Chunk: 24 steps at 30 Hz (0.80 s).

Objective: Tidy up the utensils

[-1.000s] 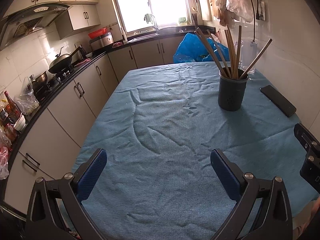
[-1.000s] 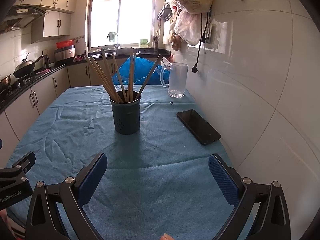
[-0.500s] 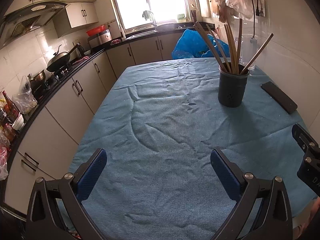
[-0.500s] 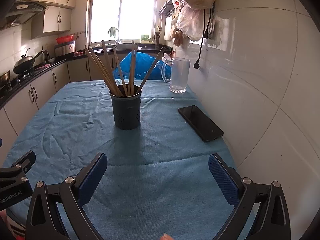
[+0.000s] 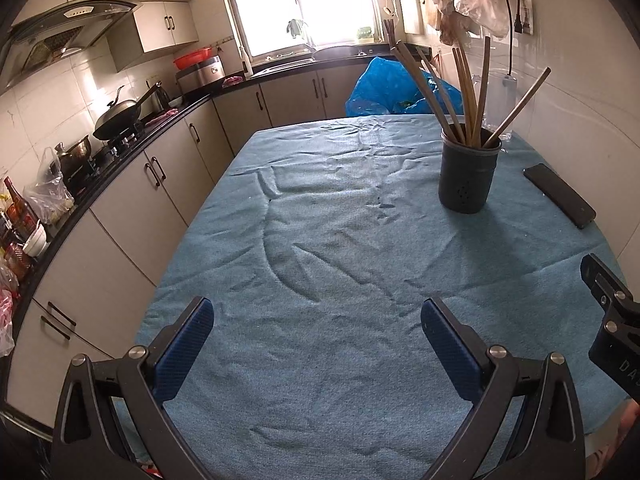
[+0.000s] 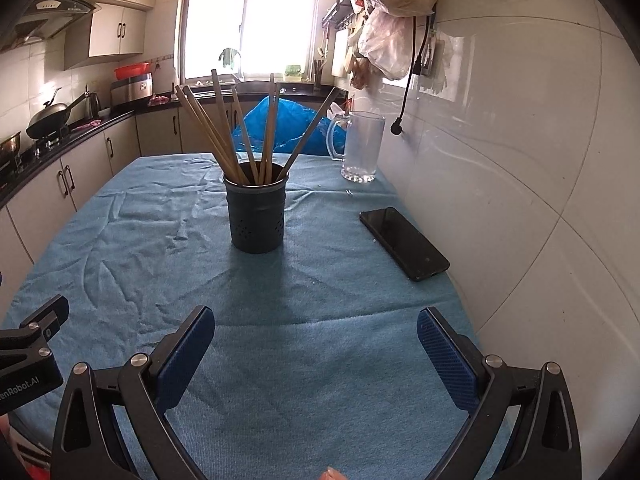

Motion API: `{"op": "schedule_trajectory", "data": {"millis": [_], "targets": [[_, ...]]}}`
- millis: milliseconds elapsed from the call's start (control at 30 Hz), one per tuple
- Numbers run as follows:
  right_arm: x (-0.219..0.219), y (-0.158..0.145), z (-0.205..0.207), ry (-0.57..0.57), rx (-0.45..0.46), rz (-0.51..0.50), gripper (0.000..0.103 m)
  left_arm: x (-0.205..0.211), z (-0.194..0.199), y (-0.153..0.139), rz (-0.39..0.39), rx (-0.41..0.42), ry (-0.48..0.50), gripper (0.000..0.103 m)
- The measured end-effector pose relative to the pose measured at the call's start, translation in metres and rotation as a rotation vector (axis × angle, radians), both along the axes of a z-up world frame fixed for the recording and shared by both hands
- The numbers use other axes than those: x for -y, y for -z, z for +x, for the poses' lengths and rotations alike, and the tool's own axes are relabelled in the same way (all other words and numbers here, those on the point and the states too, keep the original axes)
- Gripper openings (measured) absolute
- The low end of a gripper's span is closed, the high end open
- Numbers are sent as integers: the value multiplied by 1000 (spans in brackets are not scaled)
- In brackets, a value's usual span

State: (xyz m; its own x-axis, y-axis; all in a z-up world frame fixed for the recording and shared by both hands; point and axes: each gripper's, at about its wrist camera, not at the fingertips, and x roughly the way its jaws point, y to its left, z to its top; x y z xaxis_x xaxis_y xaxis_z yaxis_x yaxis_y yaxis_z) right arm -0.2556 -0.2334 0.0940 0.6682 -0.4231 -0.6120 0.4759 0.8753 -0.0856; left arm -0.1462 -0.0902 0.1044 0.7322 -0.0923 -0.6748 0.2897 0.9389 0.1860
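With the chopsticks (image 6: 244,136) all standing in the holder (image 6: 256,216) on the surface (image 6: 320,292), the left claw (image 5: 316,344) and right claw (image 6: 316,344) are hovering wide open and empty, suggesting little is left.

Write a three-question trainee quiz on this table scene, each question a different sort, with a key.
1. True or false: the chopsticks stand in the holder.
2. Multiple choice: in the right wrist view, what lies right of the holder on the cloth? A) spoon B) phone C) plate
3. Fill in: both the left claw and the right claw are ____.

Key: 1 true; 2 B; 3 open and empty.
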Motion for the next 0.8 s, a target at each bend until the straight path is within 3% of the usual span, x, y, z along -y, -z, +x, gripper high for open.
{"op": "schedule_trajectory", "data": {"millis": [800], "targets": [[-3,1,-1,-3,-1,-2,103,-2,0,0,1,-1,3,103]]}}
